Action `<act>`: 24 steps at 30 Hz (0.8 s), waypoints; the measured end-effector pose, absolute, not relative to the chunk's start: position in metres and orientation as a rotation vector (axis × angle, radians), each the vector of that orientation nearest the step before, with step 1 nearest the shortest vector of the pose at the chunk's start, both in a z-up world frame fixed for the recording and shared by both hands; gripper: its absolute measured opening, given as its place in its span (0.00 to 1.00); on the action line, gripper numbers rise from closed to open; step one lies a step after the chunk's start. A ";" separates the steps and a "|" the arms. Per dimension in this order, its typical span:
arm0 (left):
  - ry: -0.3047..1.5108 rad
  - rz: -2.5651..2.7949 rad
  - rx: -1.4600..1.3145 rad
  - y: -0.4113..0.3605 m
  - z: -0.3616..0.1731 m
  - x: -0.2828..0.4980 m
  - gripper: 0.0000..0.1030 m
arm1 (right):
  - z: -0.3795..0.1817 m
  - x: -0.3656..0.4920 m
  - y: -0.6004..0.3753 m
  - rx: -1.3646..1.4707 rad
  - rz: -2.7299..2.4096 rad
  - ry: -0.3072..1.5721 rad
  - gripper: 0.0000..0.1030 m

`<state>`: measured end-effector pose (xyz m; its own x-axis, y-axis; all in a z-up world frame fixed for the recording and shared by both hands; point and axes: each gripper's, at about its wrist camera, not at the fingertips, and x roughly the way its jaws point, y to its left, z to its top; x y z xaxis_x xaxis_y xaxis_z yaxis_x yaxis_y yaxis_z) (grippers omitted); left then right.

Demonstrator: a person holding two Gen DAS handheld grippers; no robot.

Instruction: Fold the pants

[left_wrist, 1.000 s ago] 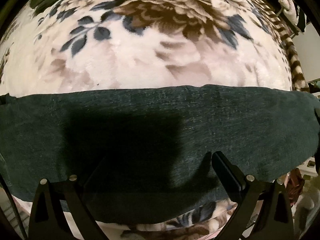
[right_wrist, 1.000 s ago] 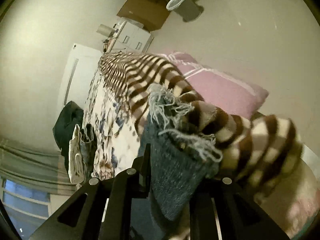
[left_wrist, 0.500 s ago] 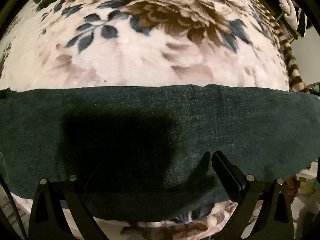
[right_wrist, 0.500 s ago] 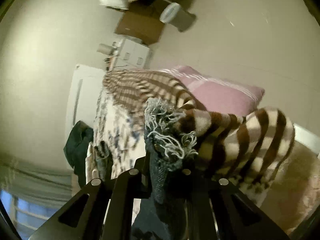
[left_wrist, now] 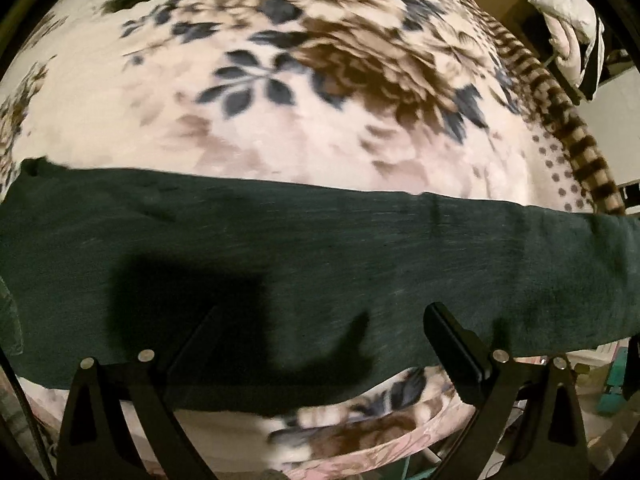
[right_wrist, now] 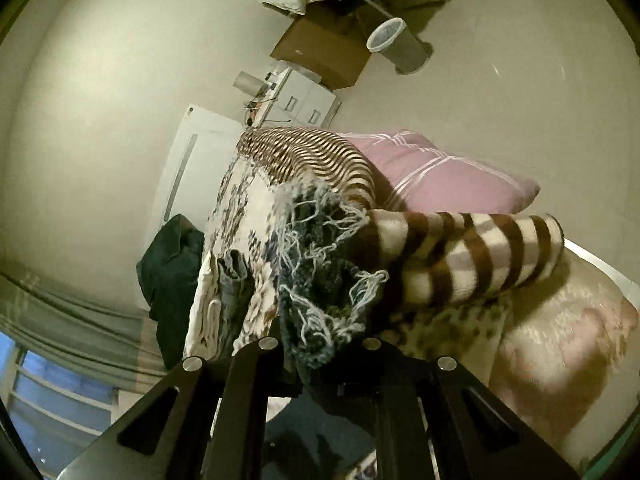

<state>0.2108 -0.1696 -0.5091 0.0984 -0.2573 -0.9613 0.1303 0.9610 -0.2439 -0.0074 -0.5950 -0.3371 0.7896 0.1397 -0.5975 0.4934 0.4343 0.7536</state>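
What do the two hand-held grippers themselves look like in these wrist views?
Both are matte black. The left hand-held gripper has two flat tapering fingers on angular brackets with triangular cut-outs and round silver screw heads. The right hand-held gripper shows the same build. No cables, markings, hands or sleeves are visible.

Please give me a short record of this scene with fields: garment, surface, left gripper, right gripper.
garment: dark pants, lying in a band across the bed
surface: floral blanket
left gripper: open above the pants, holding nothing
right gripper: shut on the frayed hem of the pants
nearby: striped blanket, pink pillow
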 end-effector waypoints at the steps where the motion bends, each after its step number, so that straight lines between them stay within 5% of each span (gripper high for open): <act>1: 1.444 -0.284 -0.108 -0.164 -0.509 0.206 0.99 | -0.333 -0.010 -0.592 1.110 -0.257 0.653 0.10; 11: 1.440 -0.227 -0.141 -0.121 -0.496 0.191 0.99 | -0.321 0.029 -0.573 1.038 -0.241 0.649 0.10; 24: 1.394 -0.105 -0.251 0.005 -0.467 0.186 0.99 | -0.345 0.096 -0.342 0.830 0.072 0.903 0.10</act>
<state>0.1857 0.0054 -0.4669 0.1766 -0.2206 -0.9592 -0.0739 0.9688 -0.2364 0.0956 -0.3416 -0.3446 0.6387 0.3853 -0.6661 0.2750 0.6941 0.6652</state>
